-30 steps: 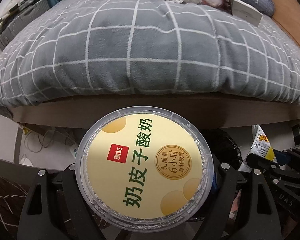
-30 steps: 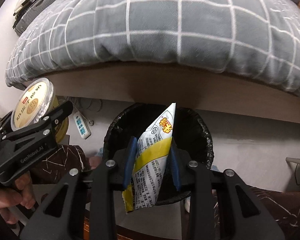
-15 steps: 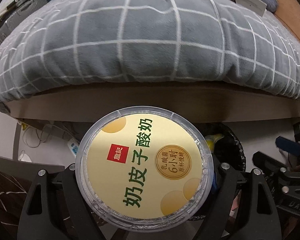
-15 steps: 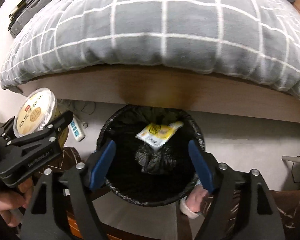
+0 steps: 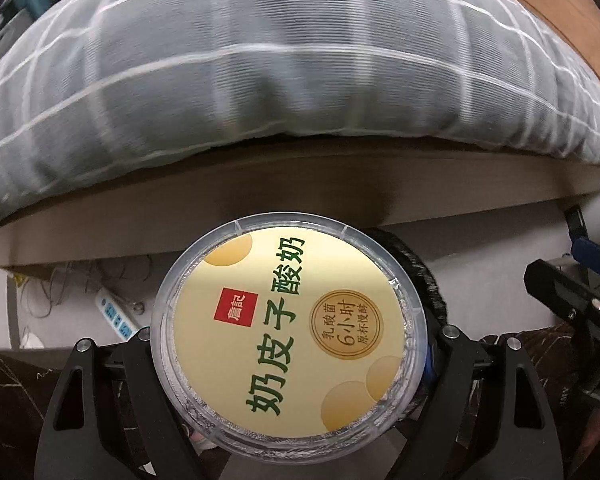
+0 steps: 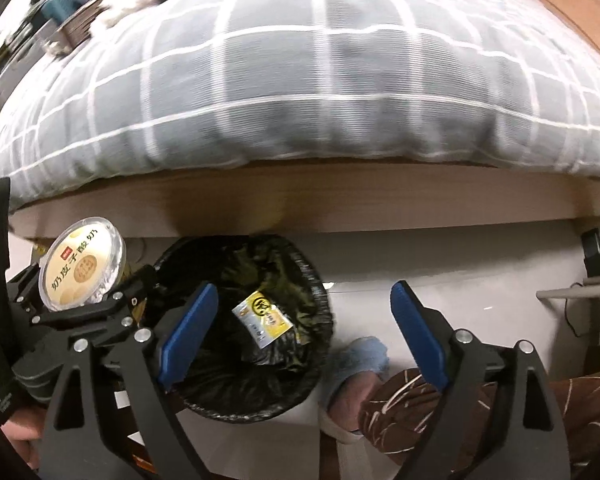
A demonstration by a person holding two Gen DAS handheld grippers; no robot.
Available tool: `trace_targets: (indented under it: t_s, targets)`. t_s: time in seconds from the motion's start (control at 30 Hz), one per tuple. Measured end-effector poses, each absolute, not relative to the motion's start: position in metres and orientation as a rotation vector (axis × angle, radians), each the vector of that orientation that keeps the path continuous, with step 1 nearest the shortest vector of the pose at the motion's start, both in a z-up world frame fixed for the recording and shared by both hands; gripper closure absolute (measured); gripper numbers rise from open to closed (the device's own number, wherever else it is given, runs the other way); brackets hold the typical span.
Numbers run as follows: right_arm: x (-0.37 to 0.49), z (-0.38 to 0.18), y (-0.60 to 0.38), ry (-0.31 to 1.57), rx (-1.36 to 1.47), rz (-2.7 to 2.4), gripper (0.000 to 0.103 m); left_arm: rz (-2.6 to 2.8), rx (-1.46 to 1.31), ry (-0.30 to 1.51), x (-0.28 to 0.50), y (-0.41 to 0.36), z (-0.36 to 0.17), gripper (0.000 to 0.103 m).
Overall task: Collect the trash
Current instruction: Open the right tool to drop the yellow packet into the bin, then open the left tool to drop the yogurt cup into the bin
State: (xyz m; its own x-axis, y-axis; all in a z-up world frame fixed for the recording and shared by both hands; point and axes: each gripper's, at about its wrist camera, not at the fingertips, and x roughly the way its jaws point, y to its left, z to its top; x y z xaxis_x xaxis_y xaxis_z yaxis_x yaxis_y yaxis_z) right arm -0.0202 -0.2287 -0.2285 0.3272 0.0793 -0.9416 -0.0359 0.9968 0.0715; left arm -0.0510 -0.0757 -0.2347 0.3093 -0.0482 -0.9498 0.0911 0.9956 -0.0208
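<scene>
My left gripper [image 5: 290, 344] is shut on a round yogurt cup [image 5: 288, 332] with a yellow lid and green Chinese lettering. The cup also shows in the right wrist view [image 6: 80, 264], held just left of a black-lined trash bin [image 6: 252, 320]. A yellow and white snack wrapper [image 6: 264, 320] lies inside the bin. My right gripper [image 6: 300, 320] is open and empty, with its blue pads spread over the bin's right side and the floor. In the left wrist view only the bin's rim [image 5: 424, 276] shows behind the cup.
A bed with a grey checked duvet [image 6: 320, 80] and a wooden frame edge [image 6: 300, 208] overhangs the bin. A white power strip [image 5: 116, 316] and cables lie on the floor at left. A foot in a blue slipper [image 6: 360, 364] stands right of the bin.
My right gripper opened and the snack wrapper dropped into the bin; the gripper then shifted right. My left gripper, still holding the cup, moved closer to the bin.
</scene>
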Motion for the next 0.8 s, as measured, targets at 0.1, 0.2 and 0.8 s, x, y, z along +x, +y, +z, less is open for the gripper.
trace_targets:
  t_s: [0.1, 0.2, 0.8]
  targets:
    - [-0.024, -0.229, -0.245, 1.23, 0.064, 0.045, 0.018, -0.115, 0.047, 1.255, -0.049, -0.088, -0.237, 0.022]
    - [-0.025, -0.229, -0.259, 1.229, 0.083, 0.023, 0.018, -0.141, 0.064, 1.253, -0.05, -0.086, -0.239, 0.022]
    - [-0.02, -0.216, -0.244, 1.194, 0.09, 0.022, 0.018, -0.066, 0.104, 1.212, -0.042, -0.044, -0.242, 0.006]
